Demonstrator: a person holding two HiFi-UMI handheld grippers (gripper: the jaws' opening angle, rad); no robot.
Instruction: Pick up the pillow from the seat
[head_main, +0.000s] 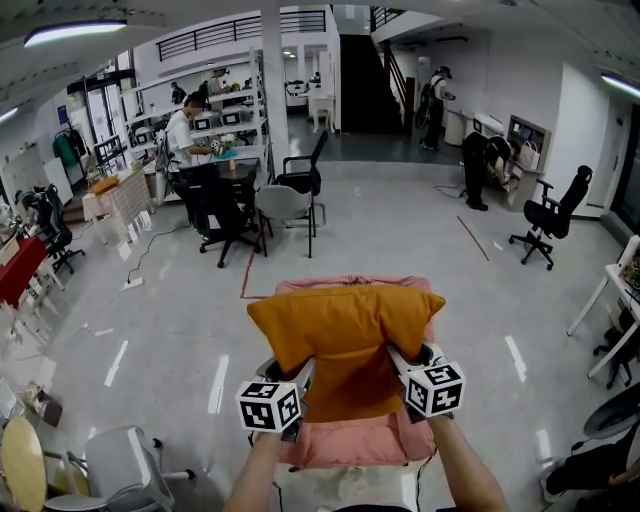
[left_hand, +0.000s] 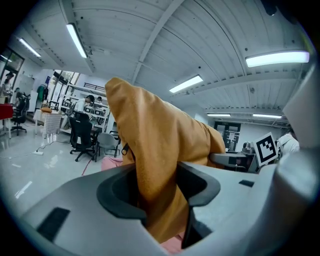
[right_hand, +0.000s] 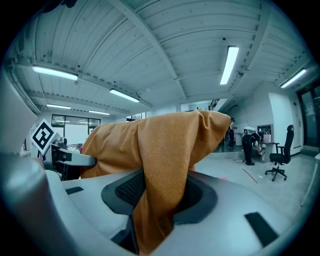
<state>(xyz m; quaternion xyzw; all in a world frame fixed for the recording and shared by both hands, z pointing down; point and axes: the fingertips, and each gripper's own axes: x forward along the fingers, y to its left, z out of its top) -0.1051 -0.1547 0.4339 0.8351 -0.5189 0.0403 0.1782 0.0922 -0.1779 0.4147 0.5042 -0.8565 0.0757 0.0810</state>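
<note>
An orange pillow (head_main: 345, 345) hangs lifted above a pink seat (head_main: 350, 440), held at both lower sides. My left gripper (head_main: 297, 378) is shut on the pillow's left edge, and my right gripper (head_main: 400, 365) is shut on its right edge. In the left gripper view the orange pillow (left_hand: 155, 165) is pinched between the grey jaws and rises above them. From the right gripper (right_hand: 155, 200) the pillow (right_hand: 160, 150) drapes over and fills the gap between the jaws. The left gripper (left_hand: 160, 200) has cloth squeezed between its pads.
Grey office chairs (head_main: 285, 205) and a desk with a seated person (head_main: 185, 135) stand across the floor behind the seat. A black chair (head_main: 550, 215) is at right, a white table (head_main: 615, 290) at the right edge, a white stool (head_main: 120, 465) at lower left.
</note>
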